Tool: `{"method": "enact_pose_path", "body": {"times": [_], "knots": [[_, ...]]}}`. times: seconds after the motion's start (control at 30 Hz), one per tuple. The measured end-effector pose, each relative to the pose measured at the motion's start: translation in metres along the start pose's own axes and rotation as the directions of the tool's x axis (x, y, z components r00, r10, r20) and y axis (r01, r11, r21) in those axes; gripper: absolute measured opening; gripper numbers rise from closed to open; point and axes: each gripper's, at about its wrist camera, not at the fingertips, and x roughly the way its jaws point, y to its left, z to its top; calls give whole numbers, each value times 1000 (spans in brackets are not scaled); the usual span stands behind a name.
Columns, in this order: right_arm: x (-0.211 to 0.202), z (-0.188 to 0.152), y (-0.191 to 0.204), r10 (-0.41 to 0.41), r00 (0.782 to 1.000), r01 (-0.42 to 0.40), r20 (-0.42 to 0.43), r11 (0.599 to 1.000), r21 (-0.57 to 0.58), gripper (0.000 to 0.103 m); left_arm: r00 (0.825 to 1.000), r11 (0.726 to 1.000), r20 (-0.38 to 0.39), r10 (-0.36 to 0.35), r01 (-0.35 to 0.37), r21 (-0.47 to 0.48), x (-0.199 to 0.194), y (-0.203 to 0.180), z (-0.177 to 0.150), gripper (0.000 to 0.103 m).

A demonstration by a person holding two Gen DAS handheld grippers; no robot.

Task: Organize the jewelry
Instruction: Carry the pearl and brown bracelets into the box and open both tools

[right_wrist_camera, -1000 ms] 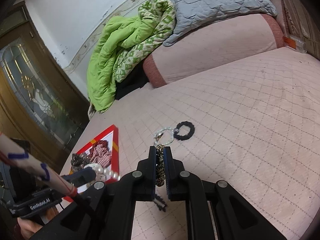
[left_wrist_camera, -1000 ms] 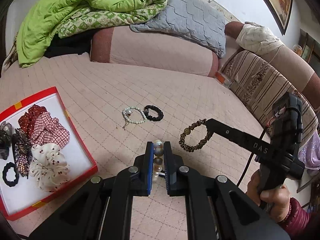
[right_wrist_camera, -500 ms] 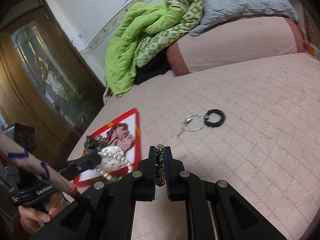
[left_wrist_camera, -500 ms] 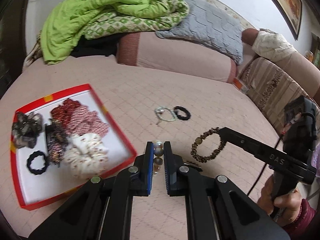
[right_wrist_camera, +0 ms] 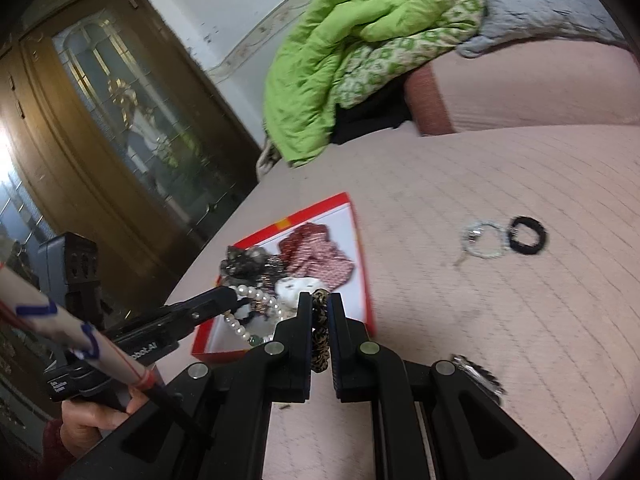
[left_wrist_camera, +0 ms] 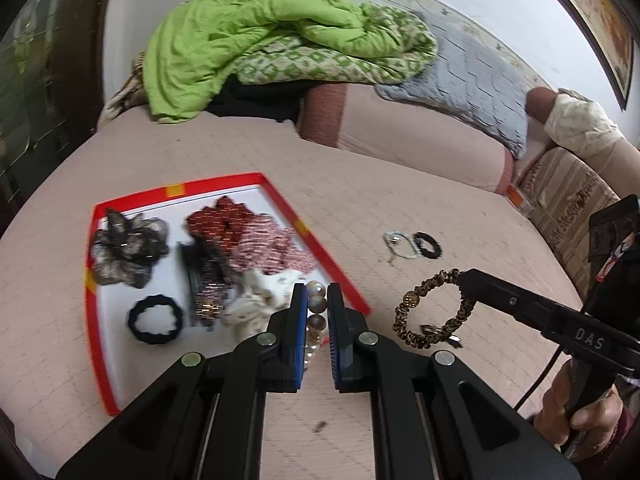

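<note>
1. Pearl bracelet [left_wrist_camera: 316,308]: lower centre of the left wrist view, clamped in the narrow left gripper [left_wrist_camera: 317,300]; hangs over the near right rim of the red tray [left_wrist_camera: 96,320].
2. Leopard-print bracelet [right_wrist_camera: 320,336]: lower centre of the right wrist view, pinched in the closed right gripper [right_wrist_camera: 319,308]; just right of the tray.
3. Pale bead bracelet [left_wrist_camera: 400,245] and black hair tie [left_wrist_camera: 428,245]: touching, right of centre on the pink quilted bed [left_wrist_camera: 240,148].

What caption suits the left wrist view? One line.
Left gripper carries pearl bracelet toward red tray; right gripper holds leopard bracelet.
</note>
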Motion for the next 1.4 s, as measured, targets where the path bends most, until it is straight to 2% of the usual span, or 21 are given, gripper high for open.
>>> {"method": "enact_pose_path", "body": {"times": [0.2,0.5,0.73,0.93,1.1,1.2,1.27,1.4], "knots": [[25,13,21,28,999,-29,-26,999,-29,9,999,998,5,47,-47,-32,-9,32,-1,9],[69,53,39,13,999,-16,-45,997,-76,9,995,993,0,98,-98,-58,-6,77,10,9],[135,90,41,-43,997,37,-61,995,-95,9,991,988,-21,131,-132,-76,19,105,23,9],[195,114,26,-68,995,64,-79,997,-50,9,991,988,-41,128,-131,-82,40,117,27,9],[233,114,7,-86,986,87,-142,996,2,9,987,986,-57,151,-154,-66,54,122,22,9],[242,106,9,-147,973,137,-176,988,-67,10,980,980,-56,191,-194,-44,56,123,18,9],[244,103,13,-201,963,181,-180,976,-119,10,979,978,-57,195,-198,-59,58,124,16,9],[248,95,13,-253,947,222,-195,960,-169,10,975,973,-61,213,-217,-74,62,126,12,9]]}}
